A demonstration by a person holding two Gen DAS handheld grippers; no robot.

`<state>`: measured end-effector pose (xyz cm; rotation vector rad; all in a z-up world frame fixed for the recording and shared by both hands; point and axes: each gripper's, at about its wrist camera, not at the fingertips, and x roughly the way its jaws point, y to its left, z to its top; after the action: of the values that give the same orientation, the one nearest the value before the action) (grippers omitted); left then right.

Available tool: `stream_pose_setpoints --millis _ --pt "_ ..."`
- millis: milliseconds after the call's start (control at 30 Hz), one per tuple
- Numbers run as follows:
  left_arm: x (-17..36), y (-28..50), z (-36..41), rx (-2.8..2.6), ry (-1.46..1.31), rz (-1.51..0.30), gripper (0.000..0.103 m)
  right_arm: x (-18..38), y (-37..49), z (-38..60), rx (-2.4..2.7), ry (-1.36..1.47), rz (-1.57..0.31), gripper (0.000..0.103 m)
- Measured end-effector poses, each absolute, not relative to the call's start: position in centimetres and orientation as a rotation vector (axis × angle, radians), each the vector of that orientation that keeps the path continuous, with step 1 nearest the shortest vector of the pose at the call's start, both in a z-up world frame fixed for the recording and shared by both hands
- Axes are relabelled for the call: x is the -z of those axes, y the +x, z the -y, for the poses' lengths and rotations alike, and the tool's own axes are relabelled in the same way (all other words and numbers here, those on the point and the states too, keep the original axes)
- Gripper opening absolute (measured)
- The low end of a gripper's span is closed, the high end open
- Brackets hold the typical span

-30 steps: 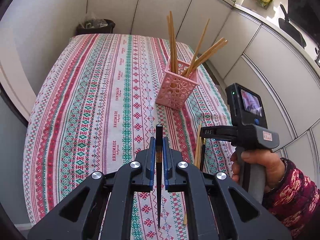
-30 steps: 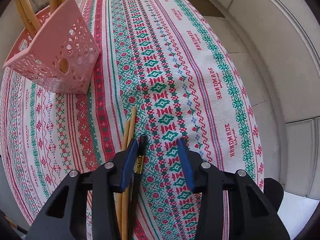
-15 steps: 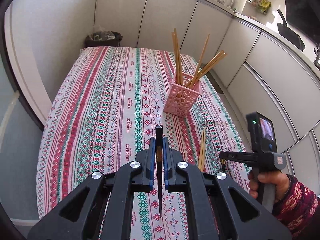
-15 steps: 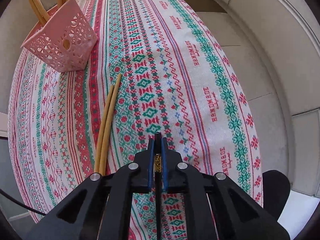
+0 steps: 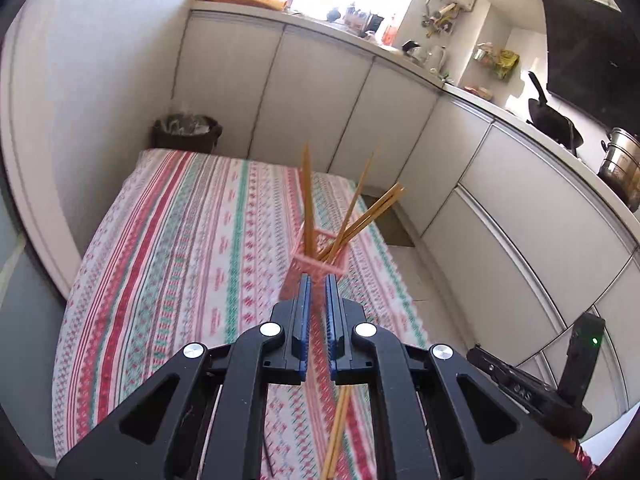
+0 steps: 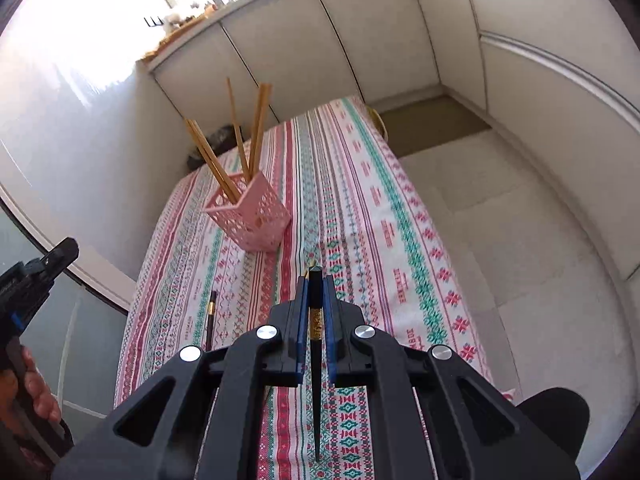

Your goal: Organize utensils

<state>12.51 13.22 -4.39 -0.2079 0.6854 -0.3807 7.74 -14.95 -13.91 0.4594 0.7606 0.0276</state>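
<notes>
A pink lattice holder (image 6: 250,216) with several wooden chopsticks (image 6: 236,136) stands on the patterned tablecloth (image 6: 352,208); it also shows in the left wrist view (image 5: 316,260), partly behind my fingers. My right gripper (image 6: 315,280) is shut on a black chopstick (image 6: 316,356), held above the cloth. My left gripper (image 5: 315,280) has a narrow gap between its jaws and holds nothing. A second black chopstick (image 6: 210,320) lies on the cloth at the left. Two wooden chopsticks (image 5: 338,432) lie on the cloth below the left gripper.
White cabinets (image 5: 400,120) run along the table's far and right sides. A dark bin (image 5: 186,132) stands behind the table's far left corner. The floor (image 6: 500,220) lies to the right of the table.
The left gripper no longer holds its black chopstick, which now lies on the cloth. Both grippers have risen and tilted up. The right one still grips its black chopstick.
</notes>
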Motion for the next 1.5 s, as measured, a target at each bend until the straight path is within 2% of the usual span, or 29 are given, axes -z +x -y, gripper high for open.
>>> stream_pose_setpoints --millis 67,100,200,300,467,500,533,600,767,933,1100,1500 --pt "4.7 14.2 -12.1 0.38 -0.188 -0.763 0.007 13.3 8.1 15.7 -0.032 0.478 -0.753 0.007" --pt "5.6 15.5 -11.5 0.382 -0.176 -0.838 0.01 13.2 8.2 16.0 -0.037 0.486 -0.757 0.007" --pt "11.3 20.1 -9.9 0.335 -0.081 -1.089 0.044 13.1 7.7 17.2 -0.048 0.521 -0.767 0.007" --pt "18.2 24.0 -9.6 0.235 -0.022 -1.321 0.042 14.0 7.8 17.8 -0.049 0.541 -0.776 0.007" --pt "23.1 26.9 -9.0 0.12 0.033 -1.425 0.042 14.2 7.7 18.3 -0.065 0.546 -0.777 0.007" --pt "23.2 27.0 -8.7 0.119 0.045 -1.413 0.043 14.2 7.8 18.3 -0.069 0.547 -0.779 0.007" --pt "23.4 26.9 -8.3 0.113 0.077 -1.408 0.035 14.2 7.9 18.4 -0.074 0.549 -0.78 0.007" --pt "23.4 26.4 -8.1 0.14 0.078 -1.385 0.006 14.1 8.1 18.6 -0.079 0.552 -0.781 0.007" --pt "22.4 23.3 -9.6 0.186 0.005 -1.232 0.006 14.0 8.4 18.6 -0.092 0.566 -0.783 0.007" --pt "15.9 17.5 -11.4 0.299 -0.125 -0.981 0.006 13.5 8.1 18.4 -0.108 0.562 -0.773 0.007" --pt "9.9 12.3 -11.2 0.355 -0.141 -0.758 0.006 13.3 7.7 18.4 -0.116 0.573 -0.778 0.007" --pt "1.6 12.0 -9.7 0.341 -0.06 -0.609 0.006 11.8 7.4 19.3 -0.102 0.593 -0.772 0.007"
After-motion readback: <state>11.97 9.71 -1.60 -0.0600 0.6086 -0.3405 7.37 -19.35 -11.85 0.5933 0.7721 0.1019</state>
